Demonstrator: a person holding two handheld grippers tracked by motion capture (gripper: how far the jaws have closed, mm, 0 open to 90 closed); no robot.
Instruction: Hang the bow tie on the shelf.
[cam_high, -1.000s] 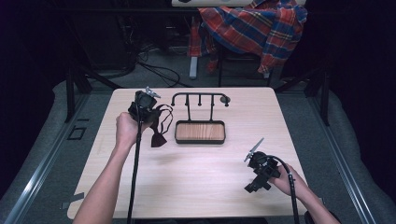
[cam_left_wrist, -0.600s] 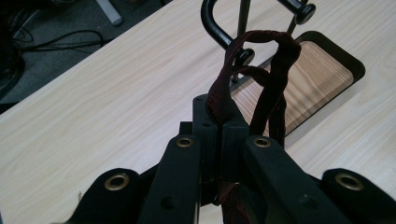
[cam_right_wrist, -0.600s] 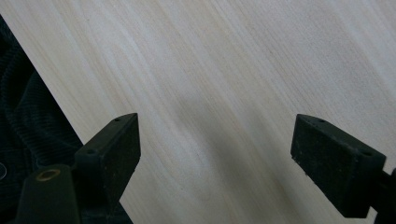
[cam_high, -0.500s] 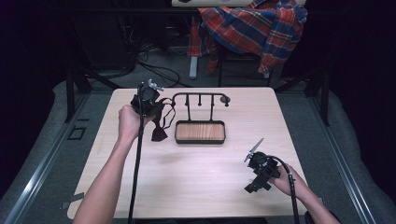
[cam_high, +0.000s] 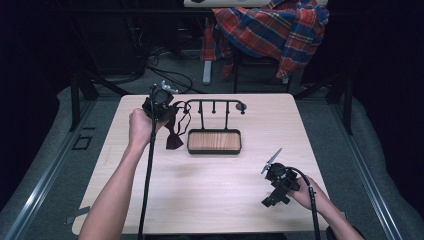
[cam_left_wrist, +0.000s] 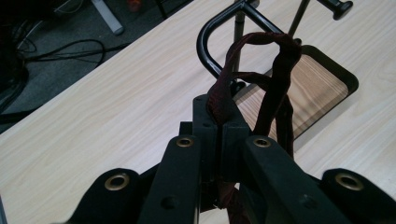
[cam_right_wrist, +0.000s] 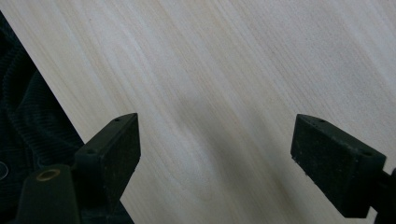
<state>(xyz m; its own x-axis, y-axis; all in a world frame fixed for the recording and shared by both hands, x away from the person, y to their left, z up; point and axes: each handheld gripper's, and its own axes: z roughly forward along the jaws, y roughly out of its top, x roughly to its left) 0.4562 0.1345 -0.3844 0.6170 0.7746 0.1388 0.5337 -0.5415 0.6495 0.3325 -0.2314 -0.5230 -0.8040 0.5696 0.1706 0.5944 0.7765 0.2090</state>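
My left gripper (cam_high: 169, 111) is shut on the strap of a dark red bow tie (cam_high: 174, 140), held at the left end of a black hook stand (cam_high: 215, 104). In the left gripper view the strap (cam_left_wrist: 280, 60) loops up from between the closed jaws (cam_left_wrist: 222, 119), just in front of the stand's curved rail (cam_left_wrist: 208, 37). The bow hangs beside the stand's wooden tray (cam_high: 214, 142). My right gripper (cam_high: 270, 199) rests low near the table's front right, open with bare tabletop between its fingers (cam_right_wrist: 224, 144).
The light wooden table (cam_high: 210, 195) stands on grey carpet, with dark metal frames around it. A plaid cloth (cam_high: 272, 27) hangs over a chair behind the table. Cables lie on the floor at the back left. The table's edge (cam_right_wrist: 46, 93) runs close to my right gripper.
My left gripper has moved farther from the person and a little higher, lifting the bow tie toward the stand's left end. The right gripper has stayed still.
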